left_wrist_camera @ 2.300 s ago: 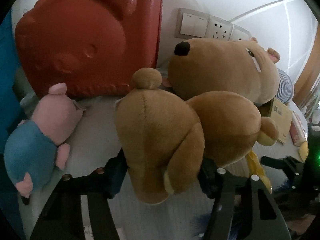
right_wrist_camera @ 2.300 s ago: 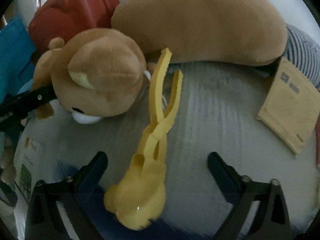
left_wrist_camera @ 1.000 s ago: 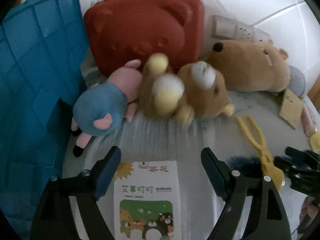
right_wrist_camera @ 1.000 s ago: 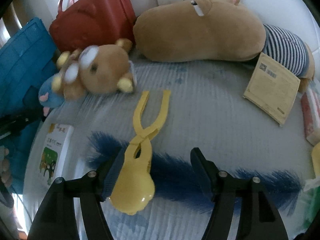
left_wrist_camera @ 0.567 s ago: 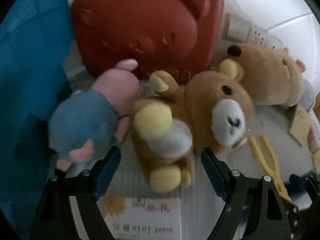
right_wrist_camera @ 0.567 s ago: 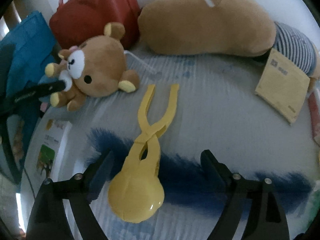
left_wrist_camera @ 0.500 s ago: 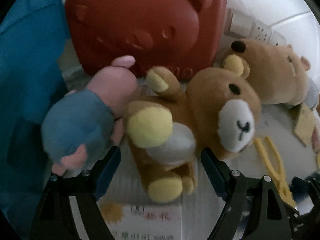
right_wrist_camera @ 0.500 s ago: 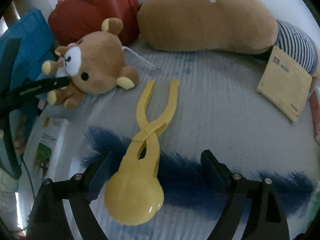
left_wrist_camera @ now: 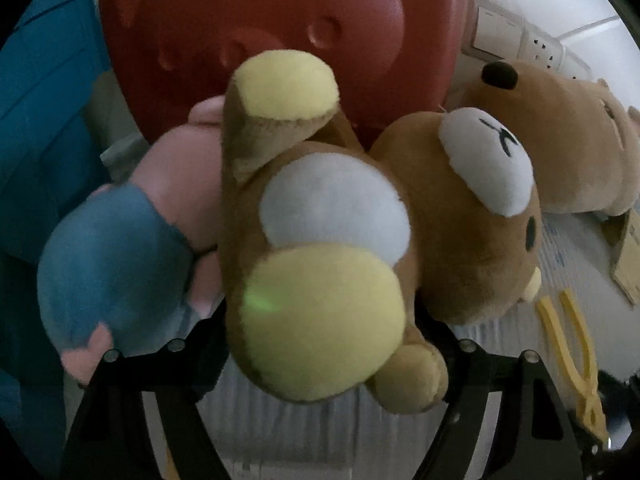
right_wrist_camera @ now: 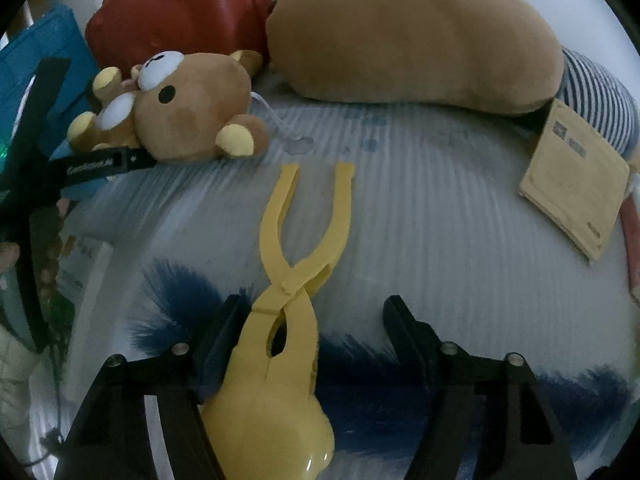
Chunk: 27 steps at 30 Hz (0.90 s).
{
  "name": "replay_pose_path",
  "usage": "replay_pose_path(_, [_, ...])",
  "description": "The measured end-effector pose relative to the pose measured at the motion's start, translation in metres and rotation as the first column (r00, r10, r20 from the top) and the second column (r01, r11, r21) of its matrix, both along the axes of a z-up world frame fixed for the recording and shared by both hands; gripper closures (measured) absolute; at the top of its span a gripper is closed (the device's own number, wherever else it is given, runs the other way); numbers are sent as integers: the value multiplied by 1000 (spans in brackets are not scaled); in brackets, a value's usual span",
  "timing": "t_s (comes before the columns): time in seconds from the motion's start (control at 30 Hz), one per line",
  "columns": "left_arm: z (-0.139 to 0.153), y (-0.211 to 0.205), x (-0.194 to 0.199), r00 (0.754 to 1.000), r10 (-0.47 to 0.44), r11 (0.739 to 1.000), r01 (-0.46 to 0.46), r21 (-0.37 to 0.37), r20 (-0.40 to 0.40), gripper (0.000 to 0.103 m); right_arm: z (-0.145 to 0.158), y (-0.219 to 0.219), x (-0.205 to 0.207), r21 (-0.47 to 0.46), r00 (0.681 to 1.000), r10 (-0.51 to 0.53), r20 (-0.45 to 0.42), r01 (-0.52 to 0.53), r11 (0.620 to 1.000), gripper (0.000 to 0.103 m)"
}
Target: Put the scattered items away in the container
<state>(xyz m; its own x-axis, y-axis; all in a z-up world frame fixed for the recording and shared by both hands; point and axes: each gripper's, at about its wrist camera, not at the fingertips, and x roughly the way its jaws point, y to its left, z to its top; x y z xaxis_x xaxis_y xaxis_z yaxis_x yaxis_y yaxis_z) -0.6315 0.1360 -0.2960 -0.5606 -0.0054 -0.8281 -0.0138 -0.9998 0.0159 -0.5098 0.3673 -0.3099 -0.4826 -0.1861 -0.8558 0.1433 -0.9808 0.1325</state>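
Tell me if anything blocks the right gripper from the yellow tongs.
Nothing visible does. The yellow tongs already lie between the jaws of the right gripper, which have just been closing. One finger is close beside them, the other apart. A blue feather duster lies underneath, not in the way.

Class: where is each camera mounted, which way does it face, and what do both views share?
Left wrist: rides the left claw, facing down and forward at the small bear between its just-closing black fingers; red case behind.
Right wrist: rides the right claw, facing down at the yellow clip between its just-closing fingers; the left claw shows at left.
Shared: small bear, red case, yellow clip, large brown plush.
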Motion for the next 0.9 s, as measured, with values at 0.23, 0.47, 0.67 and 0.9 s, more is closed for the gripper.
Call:
replay_pose_path(0.23, [19, 0, 23, 999, 17, 1000, -16, 13, -33, 46, 11, 0, 3, -47, 1000, 13, -19, -14, 999, 70])
replay_pose_path(0.47, [55, -14, 81, 998, 20, 999, -18, 30, -61, 57, 37, -1, 18, -86, 998, 13, -55, -18, 996, 70])
replay_pose_path(0.67, [61, -42, 133, 1000, 21, 999, -21, 46, 4, 92, 61, -3, 45, -103, 997, 20, -80, -28, 994, 70])
replay_pose_path(0.9, [47, -64, 174, 996, 47, 999, -48, 8, 80, 28, 80, 2, 61, -130, 994, 8, -113, -23, 991, 70])
